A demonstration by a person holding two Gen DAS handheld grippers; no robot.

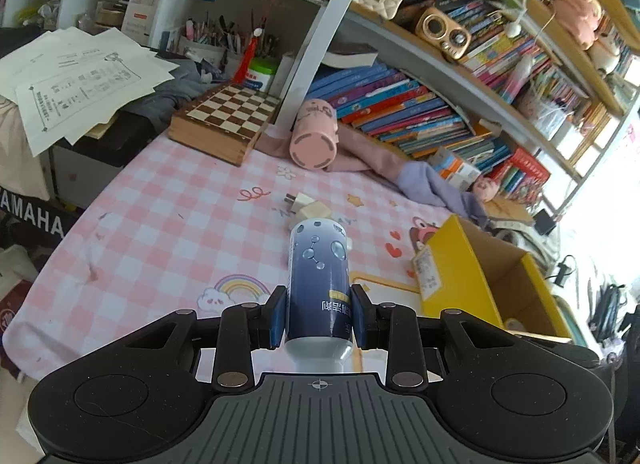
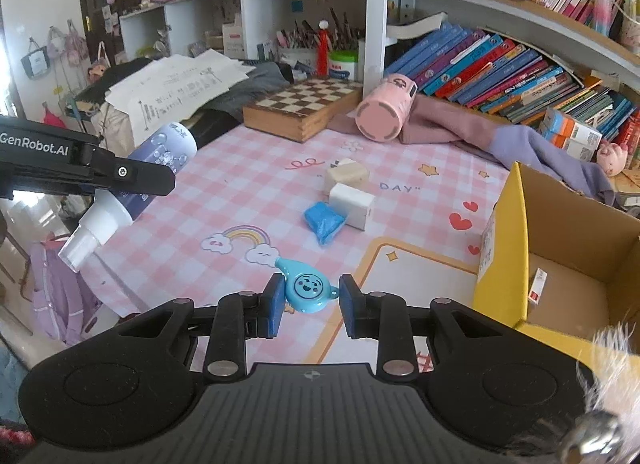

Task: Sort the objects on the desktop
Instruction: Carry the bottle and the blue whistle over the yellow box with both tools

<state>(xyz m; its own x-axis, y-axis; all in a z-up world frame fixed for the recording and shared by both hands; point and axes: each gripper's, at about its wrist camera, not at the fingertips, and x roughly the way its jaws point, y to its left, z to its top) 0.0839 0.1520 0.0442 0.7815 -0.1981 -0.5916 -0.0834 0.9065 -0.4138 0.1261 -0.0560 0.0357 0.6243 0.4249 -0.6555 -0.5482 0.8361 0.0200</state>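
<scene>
1. Dark-blue, bubble-printed plastic spray bottle with a white nozzle (image 1: pixel 319 284) sits clamped in the left hand-held gripper (image 1: pixel 319 314), whose blue pads press on the lower body near the white shoulder. The bottle is clear of the bench, base pointing forward, nozzle back toward the palm.
2. Judged by its rigid round wall, the bottle should be stiff but smooth, so it could rotate or slide between flat pads; a hold across the printed barrel, as here, seems safer than one on the tapered white neck. Its weight depends on how full it is, which I cannot tell.
3. Sky-blue teardrop-shaped plastic charm with a smiling face and a small loop (image 2: pixel 306 288) is nipped in the right hand-held gripper (image 2: pixel 308 306), jaws closed down as far as the piece allows, left pad at its edge and right pad at the loop side. It hangs above the pink-and-white checked bench cover (image 2: pixel 224 199).
4. The charm looks light and hard; held only by its rim, it may pivot or pop out if squeezed unevenly, so slow moves suit it.
5. Yellow cardboard box with its flaps open (image 2: pixel 504 264) stands at the right edge of the bench, probably the sorting target, near both held things.
6. Still lying on the cover: a white cube plug adapter (image 2: pixel 352 199), a cream block (image 2: pixel 346 173) and a crumpled blue soft packet (image 2: pixel 324 223), clustered and touching.
</scene>
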